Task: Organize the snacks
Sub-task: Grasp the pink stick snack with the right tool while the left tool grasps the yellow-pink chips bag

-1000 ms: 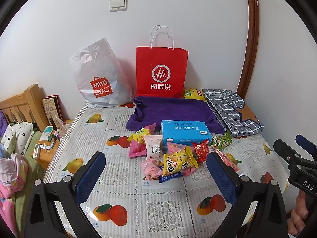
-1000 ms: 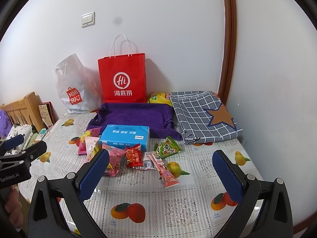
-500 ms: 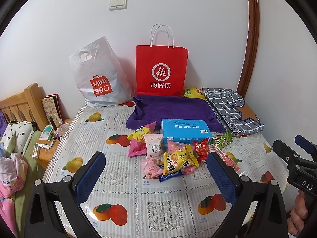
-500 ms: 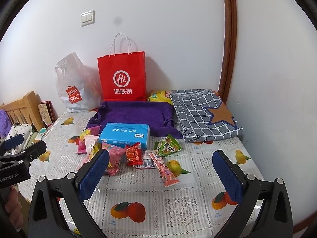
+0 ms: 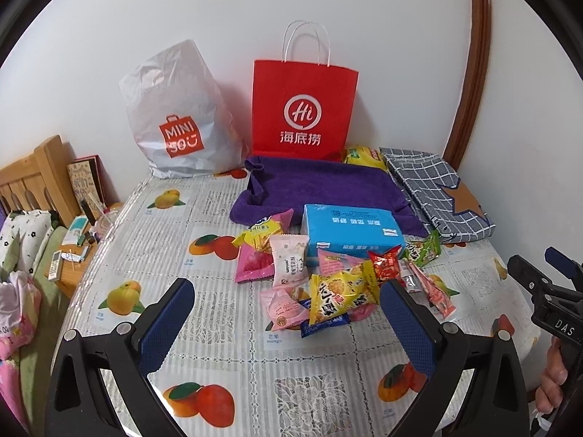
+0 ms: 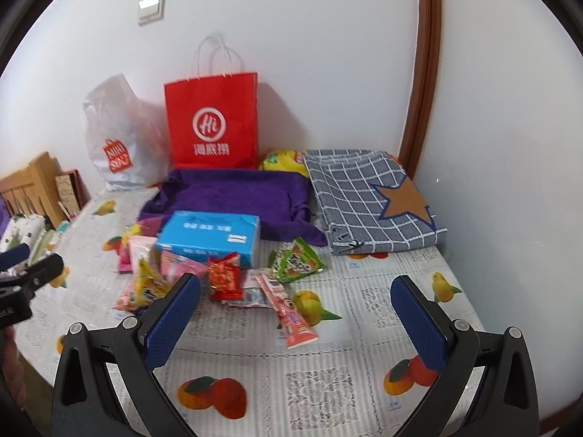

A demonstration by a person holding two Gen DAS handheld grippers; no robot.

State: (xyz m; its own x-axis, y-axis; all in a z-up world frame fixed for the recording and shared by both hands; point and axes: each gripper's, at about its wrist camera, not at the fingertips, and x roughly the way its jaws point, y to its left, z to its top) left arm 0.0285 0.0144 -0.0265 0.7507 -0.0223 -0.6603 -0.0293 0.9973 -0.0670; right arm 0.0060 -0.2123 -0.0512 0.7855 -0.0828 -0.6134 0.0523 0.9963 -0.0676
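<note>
A table covered by a fruit-printed plastic cloth [image 5: 218, 331] is seen, with a red paper bag [image 5: 304, 109] stood at its wall side. A blue rectangular box [image 5: 351, 231] is flanked by loose snack packets [image 5: 340, 293] mid-table. The left gripper [image 5: 288, 322] and right gripper [image 6: 295, 318] are held spread above the near edge, nothing gripped.
</note>
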